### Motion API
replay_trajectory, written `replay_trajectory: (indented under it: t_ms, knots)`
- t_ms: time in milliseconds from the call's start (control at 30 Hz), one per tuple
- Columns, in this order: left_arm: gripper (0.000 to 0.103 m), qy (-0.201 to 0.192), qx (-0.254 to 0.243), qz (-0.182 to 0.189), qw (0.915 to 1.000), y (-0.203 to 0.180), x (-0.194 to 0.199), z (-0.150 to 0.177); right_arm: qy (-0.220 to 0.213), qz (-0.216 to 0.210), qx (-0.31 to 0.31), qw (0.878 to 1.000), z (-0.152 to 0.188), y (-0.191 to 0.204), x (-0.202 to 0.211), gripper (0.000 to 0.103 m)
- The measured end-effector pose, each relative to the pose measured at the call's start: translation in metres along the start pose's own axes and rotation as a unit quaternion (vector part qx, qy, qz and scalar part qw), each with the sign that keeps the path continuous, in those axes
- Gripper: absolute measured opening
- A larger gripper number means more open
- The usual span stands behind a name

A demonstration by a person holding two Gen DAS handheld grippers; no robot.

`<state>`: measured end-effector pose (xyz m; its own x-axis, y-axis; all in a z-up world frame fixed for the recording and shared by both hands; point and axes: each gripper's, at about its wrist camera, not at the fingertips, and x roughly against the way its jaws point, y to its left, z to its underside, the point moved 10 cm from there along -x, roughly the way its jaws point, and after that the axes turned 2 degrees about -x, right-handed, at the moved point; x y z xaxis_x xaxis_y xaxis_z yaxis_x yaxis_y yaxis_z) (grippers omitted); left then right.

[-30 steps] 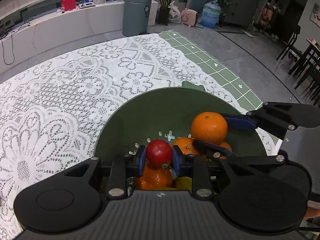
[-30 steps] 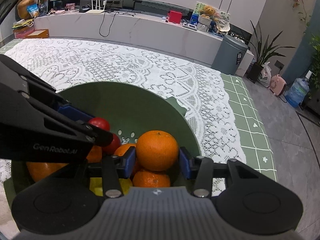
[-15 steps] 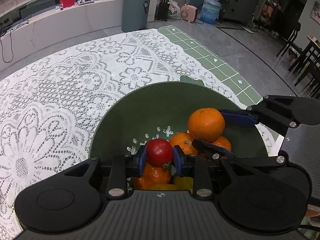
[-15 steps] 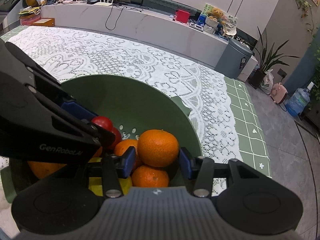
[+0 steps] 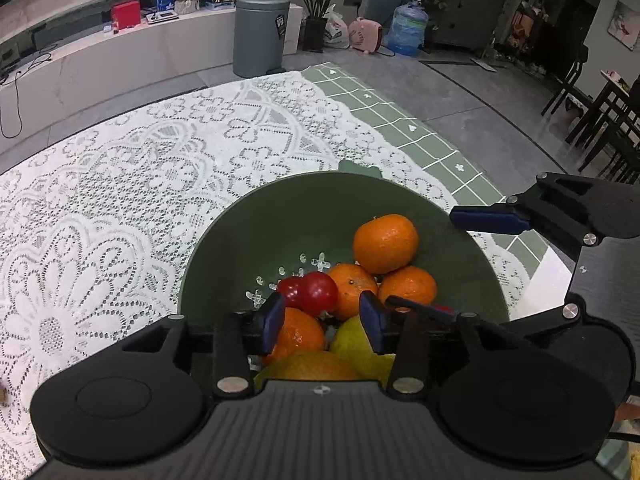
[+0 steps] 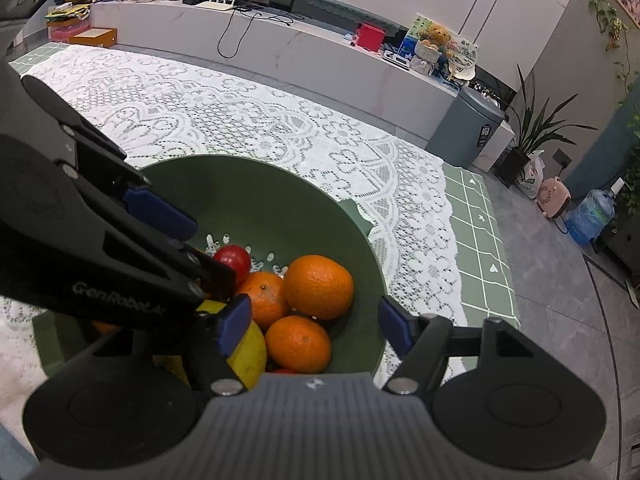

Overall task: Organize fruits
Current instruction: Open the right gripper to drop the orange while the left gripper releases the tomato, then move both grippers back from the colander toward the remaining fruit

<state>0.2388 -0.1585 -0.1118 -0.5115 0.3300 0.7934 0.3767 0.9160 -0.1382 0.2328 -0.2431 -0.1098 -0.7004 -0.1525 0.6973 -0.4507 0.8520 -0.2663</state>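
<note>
**Q:** Covering the table, what is shown, and what lies beyond it?

**A:** A white lace cloth [image 5: 120, 208] is spread over a green checked cover [image 5: 404, 124]; a green bowl [image 5: 280, 216] with a perforated bottom is set on the lace near the table's edge; behind, a long white counter [image 6: 288, 40], a grey bin [image 5: 261, 34], a potted plant [image 6: 532, 136] and a water bottle [image 5: 408, 28] are seen on a grey tiled floor.

**Q:** How are the fruits placed?

**A:** All are gathered in the bowl; a mandarin [image 5: 385, 243] is perched on top of other oranges; a red tomato [image 5: 319, 293] rests beside them, touching a second red fruit; a yellow fruit [image 6: 248, 354] lies nearest the cameras.

**Q:** How do the grippers stand?

**A:** The left gripper [image 5: 322, 322] is held over the pile with its jaws opening; nothing is pressed by the blue pads [image 5: 273, 322]; the tomato lies just ahead of them. The right gripper [image 6: 316, 322] is likewise opening; the mandarin [image 6: 319, 286] sits ahead of its parted fingers, untouched.
</note>
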Motion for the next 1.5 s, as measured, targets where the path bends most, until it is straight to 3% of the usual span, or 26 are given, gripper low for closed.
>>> replay_trajectory:
  t_ms: [133,433,667,867,1067,1500]
  knots:
    - [0.052,-0.01,-0.002,0.005,0.9999,-0.004,0.01,0.0,0.002,-0.002,-0.004,1.0,0.001,0.002,0.008,0.073]
    - [0.058,-0.071,-0.017,0.001,0.9973,-0.012,0.049,-0.005,-0.021,0.0,-0.016,1.0,-0.002,0.013,0.041,0.082]
    - [0.059,-0.115,-0.035,-0.019,0.9925,-0.011,0.083,-0.001,-0.028,0.005,-0.11,0.994,0.008,0.014,0.057,0.083]
    - [0.059,-0.144,-0.026,-0.039,0.9885,-0.001,0.107,0.01,-0.044,0.003,-0.206,0.977,0.014,0.018,0.069,0.088]
    - [0.059,-0.165,-0.006,-0.073,0.9836,0.021,0.127,0.026,-0.077,0.006,-0.255,0.964,0.017,0.033,0.081,0.088]
    - [0.059,-0.156,0.029,-0.145,0.9765,0.08,0.147,0.079,-0.133,-0.021,-0.217,0.967,0.001,0.101,0.089,0.088]
